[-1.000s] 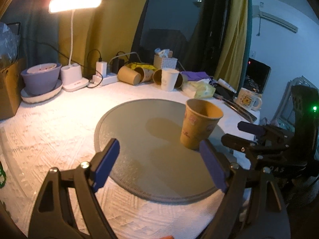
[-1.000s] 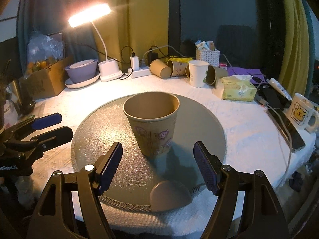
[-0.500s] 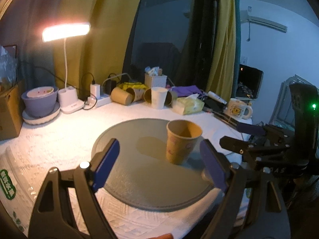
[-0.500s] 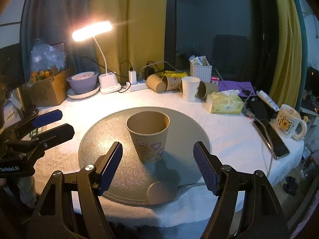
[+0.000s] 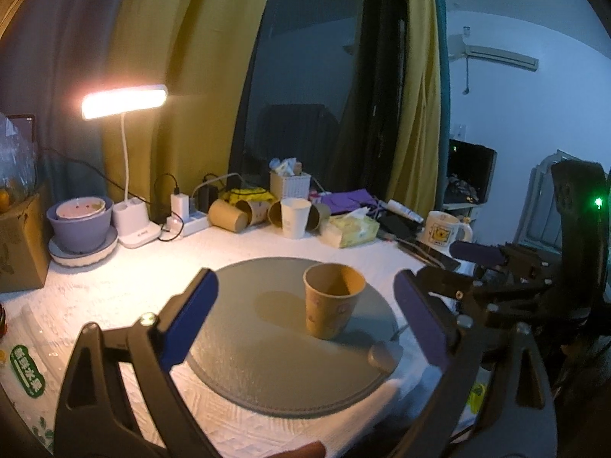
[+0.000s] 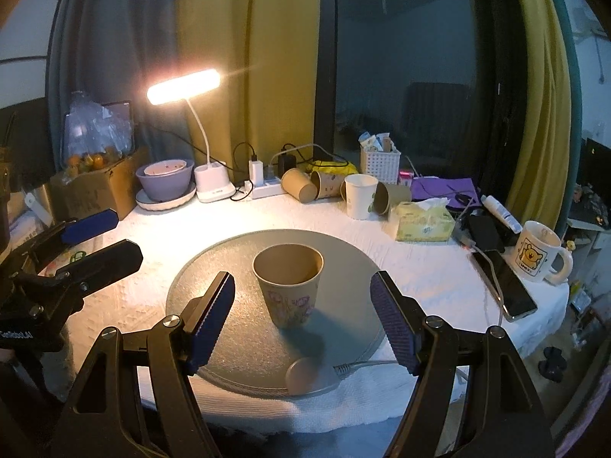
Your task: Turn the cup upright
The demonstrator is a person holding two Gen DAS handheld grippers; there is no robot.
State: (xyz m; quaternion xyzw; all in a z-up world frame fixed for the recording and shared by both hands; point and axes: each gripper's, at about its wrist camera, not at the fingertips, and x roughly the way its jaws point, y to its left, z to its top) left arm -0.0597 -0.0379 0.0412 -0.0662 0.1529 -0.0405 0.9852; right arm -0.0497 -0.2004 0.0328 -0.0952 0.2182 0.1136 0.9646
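**Cup stands up, both tools wide apart**

The brown paper cup (image 6: 288,286) stands upright with its open top facing up. It sits on the round gray mat (image 6: 229,267) in the middle of the table (image 6: 439,278), which has a white cloth on it.

The right tool (image 6: 301,320) is spread wide. Its two blue pads (image 6: 212,316) are on either side of the cup but do not touch it. The cup is a little way in front of them. This tool holds nothing.

The left tool (image 5: 305,324) is spread wide too. In its own view the cup (image 5: 332,299) shows between its blue pads (image 5: 187,320), farther off, and nothing touches it. This tool holds nothing either. From the right camera, the left tool (image 6: 99,240) shows at the left side, near the table edge and well apart from the cup.

At the back of the table a lamp (image 6: 183,86) is lit. Near it are a purple bowl (image 6: 164,181), some paper cups lying on their sides (image 6: 299,185), a white cup (image 6: 359,194) standing up, and a tissue pack (image 6: 424,223). A mug (image 6: 540,252) with a yellow bear sits on the right, beside a dark phone (image 6: 504,286).
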